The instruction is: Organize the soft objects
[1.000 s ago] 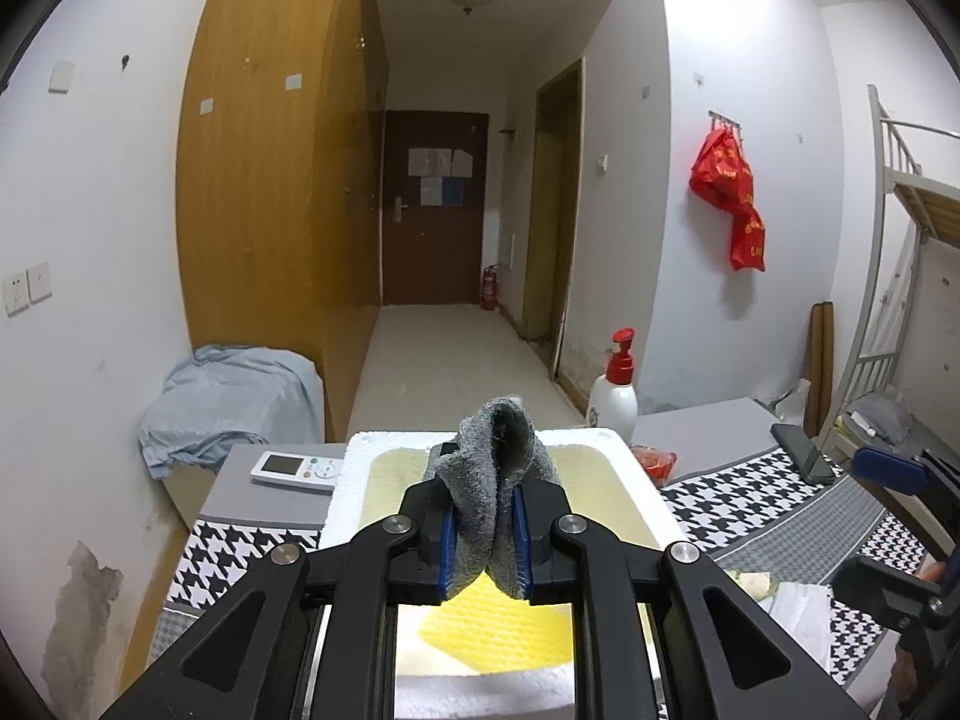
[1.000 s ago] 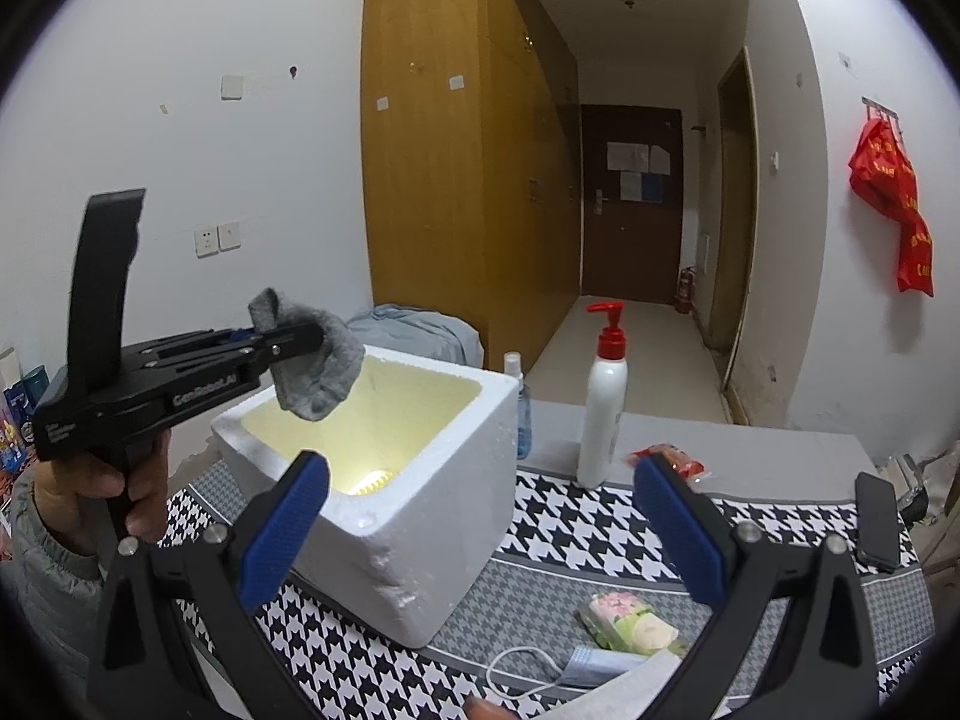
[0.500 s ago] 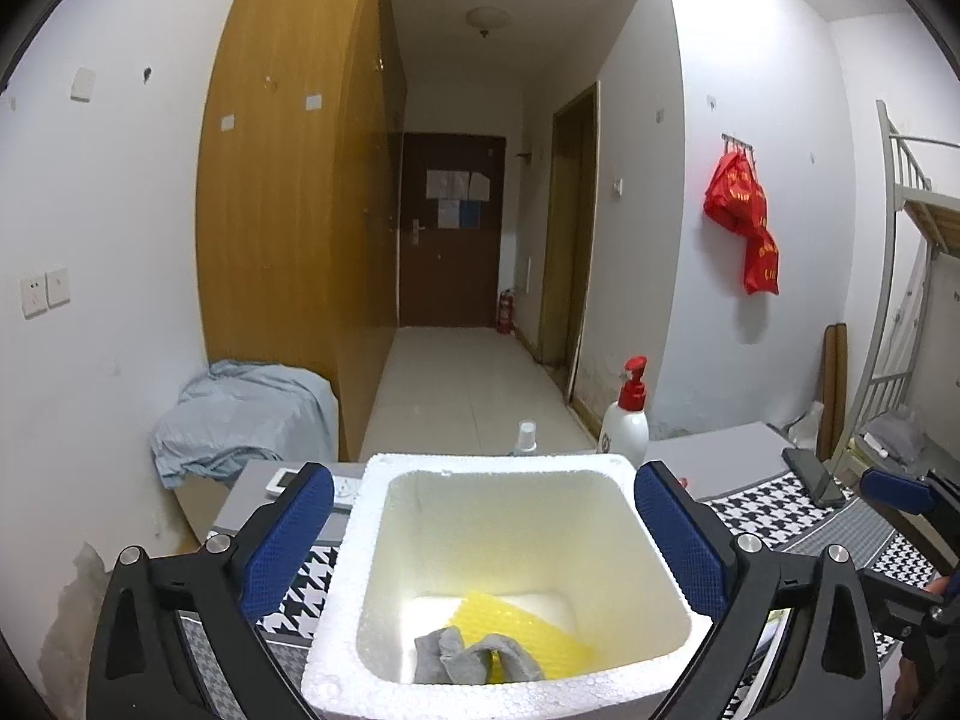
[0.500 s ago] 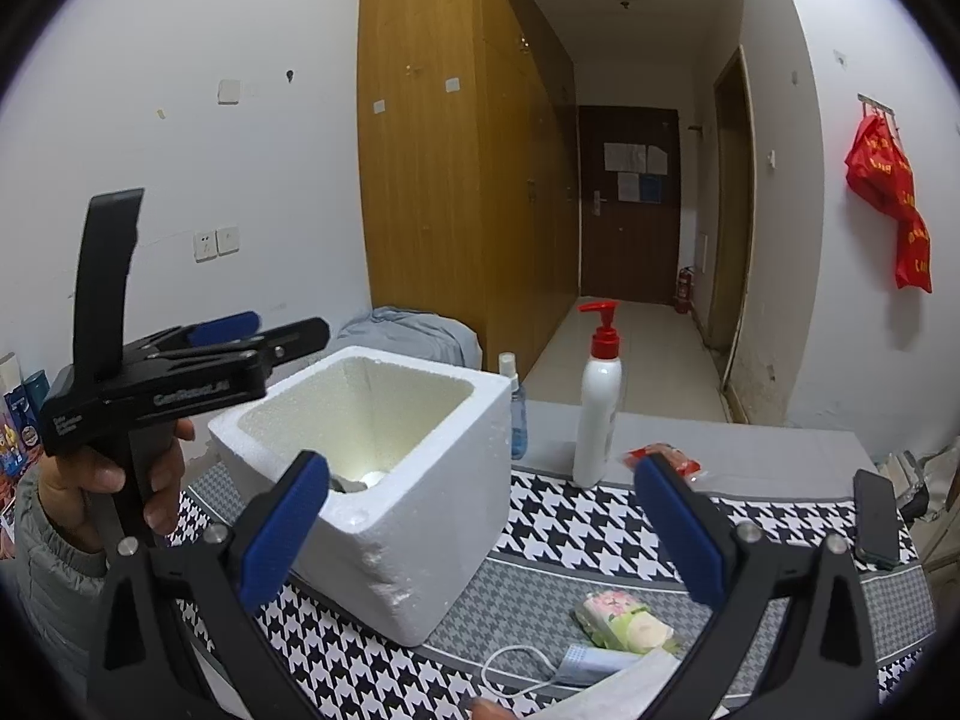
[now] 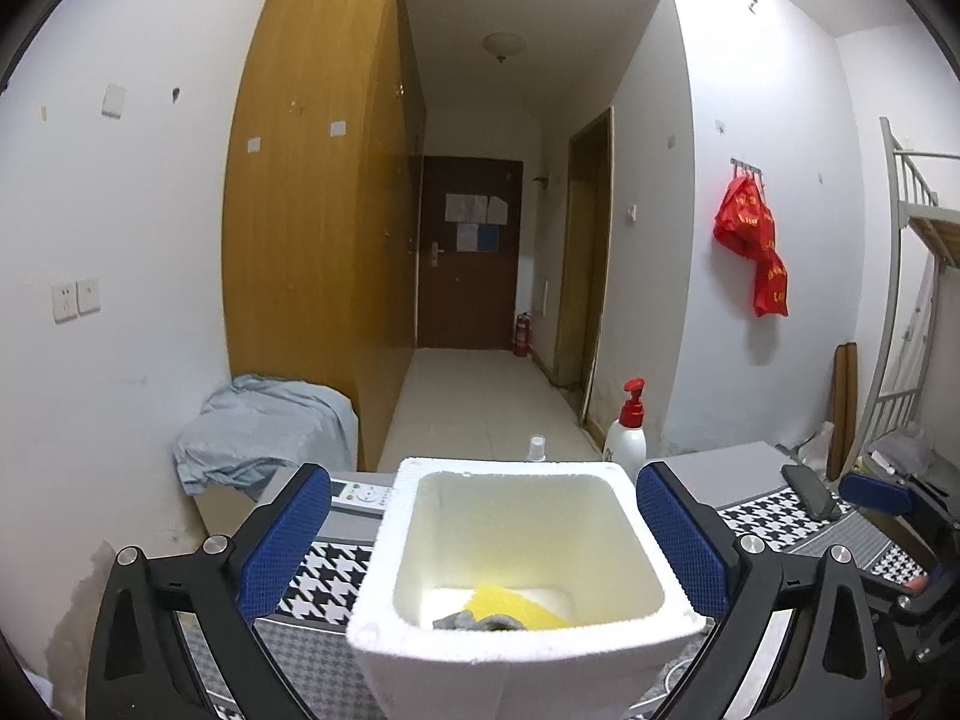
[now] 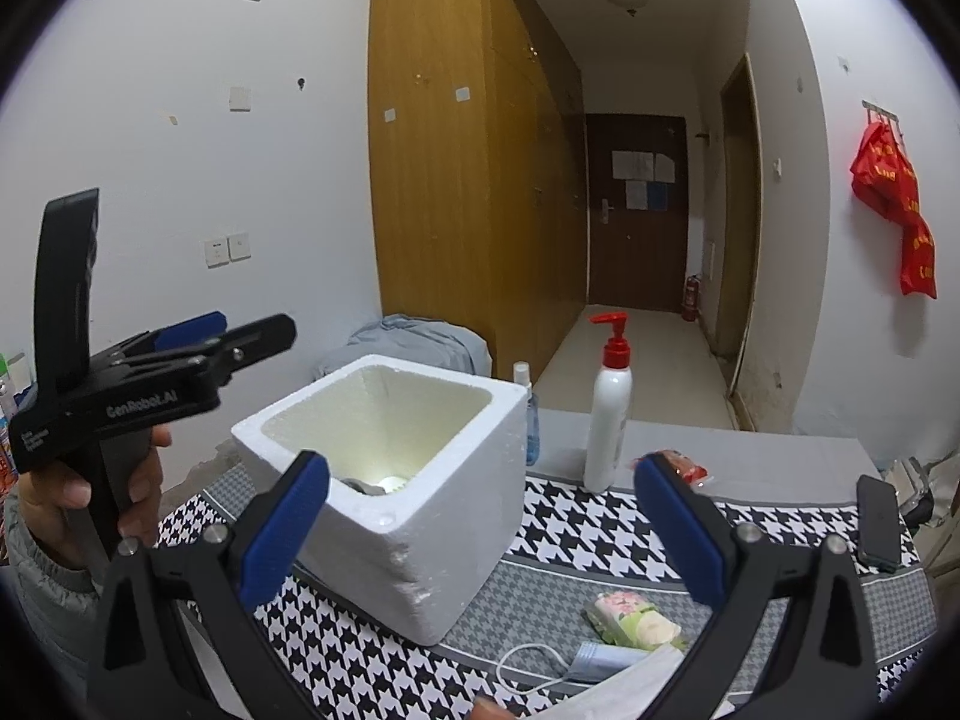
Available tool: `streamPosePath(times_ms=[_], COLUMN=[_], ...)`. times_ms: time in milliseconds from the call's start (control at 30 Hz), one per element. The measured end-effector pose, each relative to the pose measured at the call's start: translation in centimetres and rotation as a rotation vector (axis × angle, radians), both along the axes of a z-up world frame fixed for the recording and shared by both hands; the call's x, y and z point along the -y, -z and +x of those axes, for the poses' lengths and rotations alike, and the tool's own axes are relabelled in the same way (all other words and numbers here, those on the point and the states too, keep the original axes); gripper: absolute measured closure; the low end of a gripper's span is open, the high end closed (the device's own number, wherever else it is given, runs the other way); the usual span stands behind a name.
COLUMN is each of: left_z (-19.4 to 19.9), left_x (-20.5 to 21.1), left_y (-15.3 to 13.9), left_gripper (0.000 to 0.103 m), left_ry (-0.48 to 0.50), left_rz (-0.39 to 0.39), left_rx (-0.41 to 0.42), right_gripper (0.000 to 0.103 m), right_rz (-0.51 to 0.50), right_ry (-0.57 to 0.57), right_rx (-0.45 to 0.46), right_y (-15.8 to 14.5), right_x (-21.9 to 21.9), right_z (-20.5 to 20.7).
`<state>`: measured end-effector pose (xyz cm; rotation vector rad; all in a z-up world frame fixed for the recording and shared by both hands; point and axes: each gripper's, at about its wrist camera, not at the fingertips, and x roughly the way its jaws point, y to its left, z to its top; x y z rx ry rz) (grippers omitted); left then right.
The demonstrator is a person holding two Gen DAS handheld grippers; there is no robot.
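The grey sock lay crumpled at the bottom of the white foam box, against a yellow sponge-like pad, with nothing holding it. It looked light and limp, the sort of thing that would bunch and sag when lifted, so a pinch on a thick fold near its middle would probably serve better than a grab at a loose end. The left gripper stood back from the box's near wall with its jaws spread wide and empty, having just been opening; the box sat between its blue pads without touching them. The right gripper also had its jaws wide apart and held nothing. Further soft things waited near the front edge of the surface: a flowered tissue pack and a pale blue face mask with its white ear loop, both light and easily crushed, the mask thin enough that its folded edge seemed the best hold. The box's walls were tall and crumbly-looking, so I judged entry from above safest. A pump bottle stood upright just beyond the box toward the far edge, a tipping risk, while the checkered middle lay open.
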<state>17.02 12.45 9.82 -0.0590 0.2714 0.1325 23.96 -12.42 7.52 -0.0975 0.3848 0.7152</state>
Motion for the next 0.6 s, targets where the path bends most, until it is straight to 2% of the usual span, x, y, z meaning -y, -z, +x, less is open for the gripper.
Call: streamPosePath(times_ms=[333,600], left_z=[-3.0,-4.9], left_x=[0.0,0.8], left_y=[-0.6,-0.8], left_gripper=[0.001,0.001], left_ry=[-0.036,-0.029], left_rz=[0.009,0.015], left_rx=[0.026,0.041], right_gripper=[0.000,0.000], right_rz=[0.014,0.027], right_ry=[-0.020,-0.023], right_rx=[0.025,0.043], right_y=[-0.7,-1.1], right_x=[0.2,0.8], right_z=[-1.9,-3.6])
